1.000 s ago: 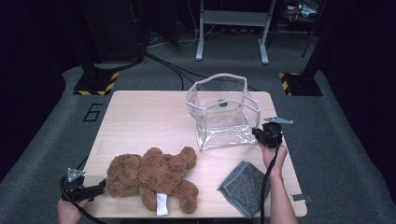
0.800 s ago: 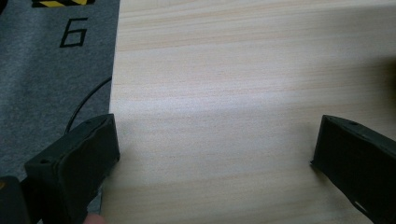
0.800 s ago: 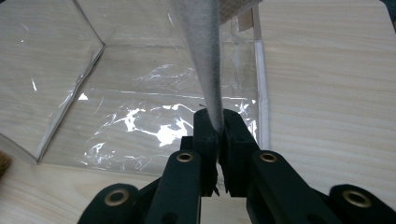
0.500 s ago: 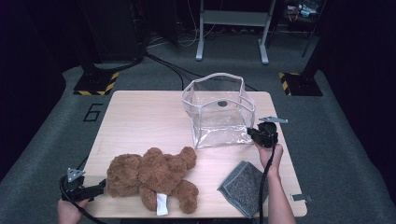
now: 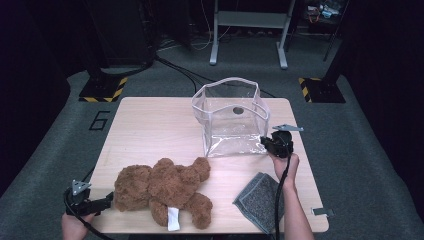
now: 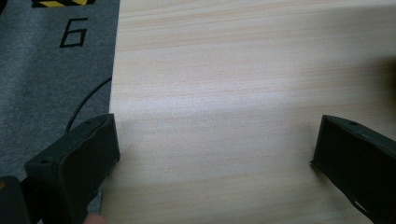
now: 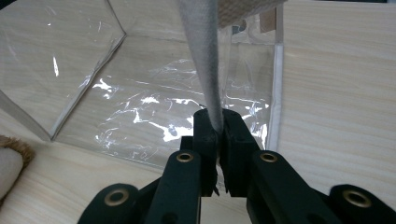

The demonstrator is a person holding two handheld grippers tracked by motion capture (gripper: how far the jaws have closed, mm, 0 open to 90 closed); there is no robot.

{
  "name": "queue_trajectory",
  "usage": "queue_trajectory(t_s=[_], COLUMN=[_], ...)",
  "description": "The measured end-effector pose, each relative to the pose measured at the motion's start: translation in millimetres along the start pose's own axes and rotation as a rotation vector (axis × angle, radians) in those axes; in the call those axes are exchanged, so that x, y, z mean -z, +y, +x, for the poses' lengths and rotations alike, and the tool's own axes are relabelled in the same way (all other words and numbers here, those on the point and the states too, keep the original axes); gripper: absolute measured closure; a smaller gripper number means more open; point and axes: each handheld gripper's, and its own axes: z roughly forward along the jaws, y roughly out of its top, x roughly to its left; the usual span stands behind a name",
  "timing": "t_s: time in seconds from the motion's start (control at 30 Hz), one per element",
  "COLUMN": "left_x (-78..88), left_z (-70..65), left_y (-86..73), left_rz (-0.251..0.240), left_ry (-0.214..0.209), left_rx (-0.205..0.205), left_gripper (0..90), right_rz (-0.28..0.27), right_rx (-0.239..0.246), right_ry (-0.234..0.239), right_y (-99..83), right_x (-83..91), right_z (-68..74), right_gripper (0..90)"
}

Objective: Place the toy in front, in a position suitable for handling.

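A clear plastic bag stands open-topped at the back right of the wooden table. My right gripper is at its front right corner, shut on the bag's grey rim, which runs up from between the jaws in the right gripper view. A brown teddy bear lies near the front edge. Just left of its head my left gripper is open, with only bare wood between its jaws in the left gripper view.
A grey folded cloth lies at the front right, under the right forearm. A small grey piece rests at the table's front right corner. Cables and stand feet are on the floor behind.
The right gripper has shifted a little to the left, drawing the clear bag with it. The left gripper and the bear have stayed put.
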Motion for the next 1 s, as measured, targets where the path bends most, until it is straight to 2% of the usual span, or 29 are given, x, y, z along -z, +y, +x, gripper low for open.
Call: queue_trajectory(t_s=[0.6, 0.73, 1.0], left_x=[0.4, 0.4, 0.4], left_z=[0.1, 0.1, 0.1], left_y=[-0.2, -0.2, -0.3], left_rz=[0.003, 0.003, 0.003], left_ry=[0.001, 0.001, 0.000], left_rx=[-0.002, -0.001, -0.001], left_gripper=[0.2, 0.1, 0.2], right_rz=[0.007, 0.009, 0.013], right_rx=[0.026, 0.049, 0.052], right_ry=[0.030, 0.037, 0.053], right_y=[3.7, 5.3, 6.7], right_x=[-9.8, -12.7, -17.3], right_z=[15.6, 19.8, 26.6], right_gripper=[85.6, 85.6, 85.6])
